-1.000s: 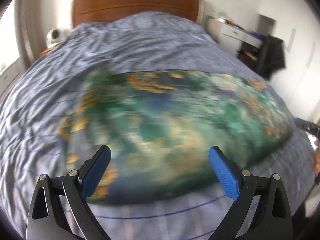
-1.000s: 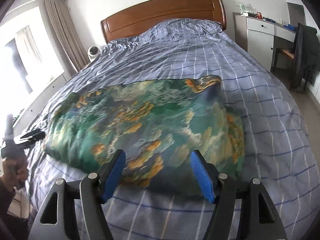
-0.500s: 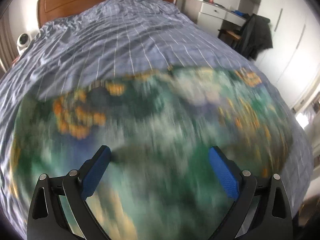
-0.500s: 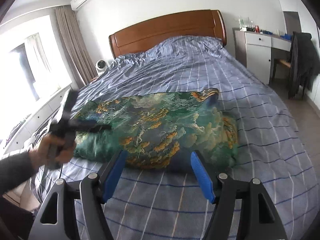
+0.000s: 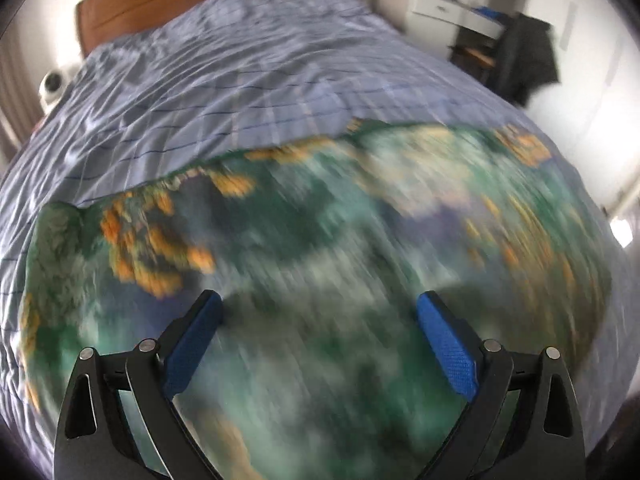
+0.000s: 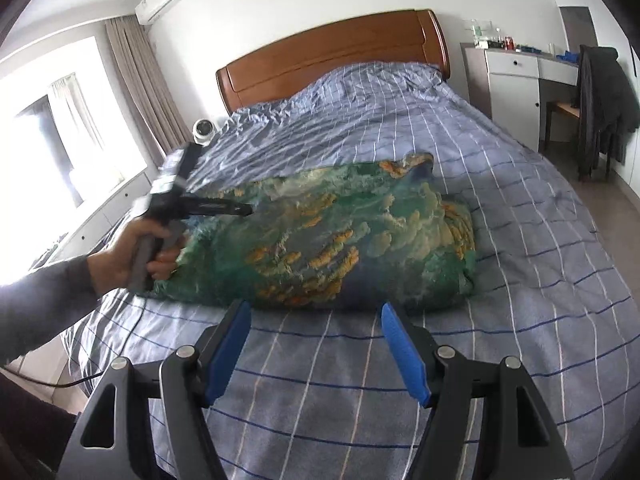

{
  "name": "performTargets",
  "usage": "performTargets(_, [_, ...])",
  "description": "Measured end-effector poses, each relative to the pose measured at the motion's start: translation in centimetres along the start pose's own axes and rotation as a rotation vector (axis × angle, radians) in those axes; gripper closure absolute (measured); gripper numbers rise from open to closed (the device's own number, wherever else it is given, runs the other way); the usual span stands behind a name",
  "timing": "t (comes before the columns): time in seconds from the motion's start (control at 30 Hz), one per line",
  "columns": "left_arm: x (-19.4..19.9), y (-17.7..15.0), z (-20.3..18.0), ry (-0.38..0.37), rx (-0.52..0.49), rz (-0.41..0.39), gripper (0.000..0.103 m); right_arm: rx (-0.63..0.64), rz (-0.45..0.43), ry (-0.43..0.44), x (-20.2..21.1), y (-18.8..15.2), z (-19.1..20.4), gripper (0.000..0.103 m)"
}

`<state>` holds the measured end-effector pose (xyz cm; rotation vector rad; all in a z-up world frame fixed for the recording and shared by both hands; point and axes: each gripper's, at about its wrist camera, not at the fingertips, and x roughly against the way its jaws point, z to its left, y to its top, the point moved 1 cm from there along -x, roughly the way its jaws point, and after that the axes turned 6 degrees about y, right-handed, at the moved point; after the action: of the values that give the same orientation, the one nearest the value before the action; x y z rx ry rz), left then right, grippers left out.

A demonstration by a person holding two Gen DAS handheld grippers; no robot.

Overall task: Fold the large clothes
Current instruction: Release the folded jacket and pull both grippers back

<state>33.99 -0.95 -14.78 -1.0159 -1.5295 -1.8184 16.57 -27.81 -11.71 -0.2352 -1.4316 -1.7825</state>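
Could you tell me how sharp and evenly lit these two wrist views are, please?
Left wrist view: the green patterned garment is streaked with motion blur, while the left gripper stays crisp. Right wrist view: mostly sharp, though the window is blown out white and the left hand is slightly smeared. Both views bulge with fisheye distortion.

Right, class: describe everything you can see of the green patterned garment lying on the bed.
The garment is soft-looking fabric printed in greens, blues and orange-yellow patches. It lies folded into a thick, puffy bundle across the checked blue bedcover, one corner curled up toward the headboard. The left hand-held gripper hovers open above it; whether it touches is unclear. The right hand-held gripper stands open just short of its near edge.
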Motion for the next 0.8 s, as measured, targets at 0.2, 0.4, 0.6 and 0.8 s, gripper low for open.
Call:
performTargets(0.2, [2.5, -3.6, -1.6, 0.008, -0.060, -0.035, 0.005, -0.056, 0.013, 0.033, -0.7, 0.1, -0.3, 0.033])
performTargets(0.4, [5.1, -7.4, -4.3, -0.012, -0.091, -0.046, 0.004, -0.049, 0.050, 0.028, -1.6, -0.2, 0.1, 0.033])
performTargets(0.6, [7.8, -11.3, -6.4, -0.075, -0.060, -0.008, 0.004, -0.161, 0.099, -0.004, -2.9, -0.5, -1.2, 0.033])
performTargets(0.8, [7.9, -14.8, -8.1, -0.067, -0.095, 0.040, 0.004, -0.204, 0.096, -0.063, -2.6, -0.6, -1.6, 0.033])
